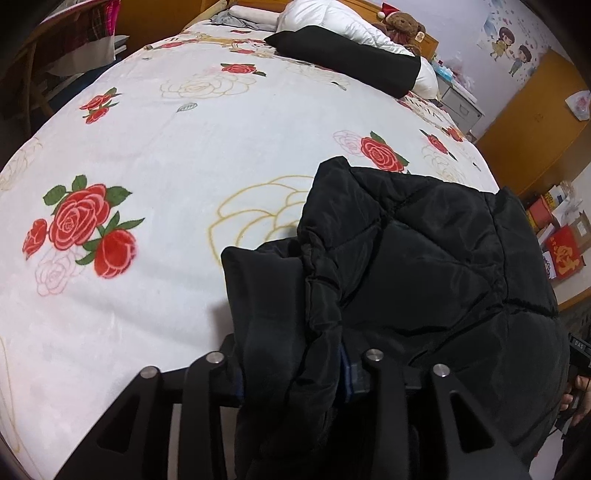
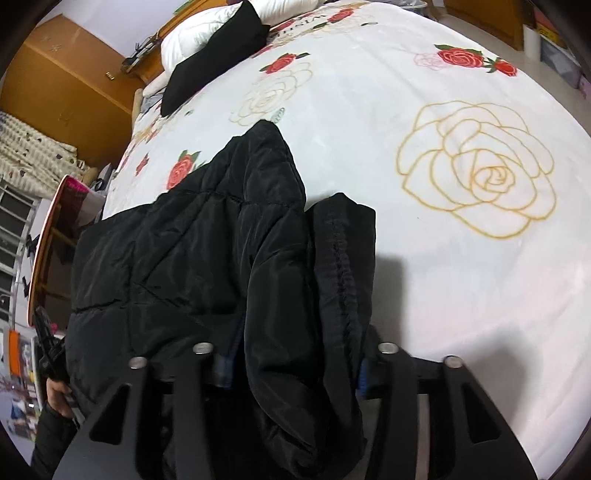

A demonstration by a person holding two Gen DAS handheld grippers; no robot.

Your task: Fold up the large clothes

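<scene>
Your left tool (image 1: 291, 373) has a bunched fold of the black quilted jacket (image 1: 424, 266) between its jaws; whether the pads press on it you cannot tell. Your right tool (image 2: 291, 365) likewise has the jacket's (image 2: 192, 258) thick edge between its jaws, grip unclear. The jacket is bunched at the near edge of the bed (image 1: 192, 155), over the rose-printed blanket (image 2: 461, 277). Toward the far edge lie a black folded garment (image 1: 351, 59) and white pillows (image 1: 325, 14), with a teddy bear (image 1: 402, 24) beyond.
</scene>
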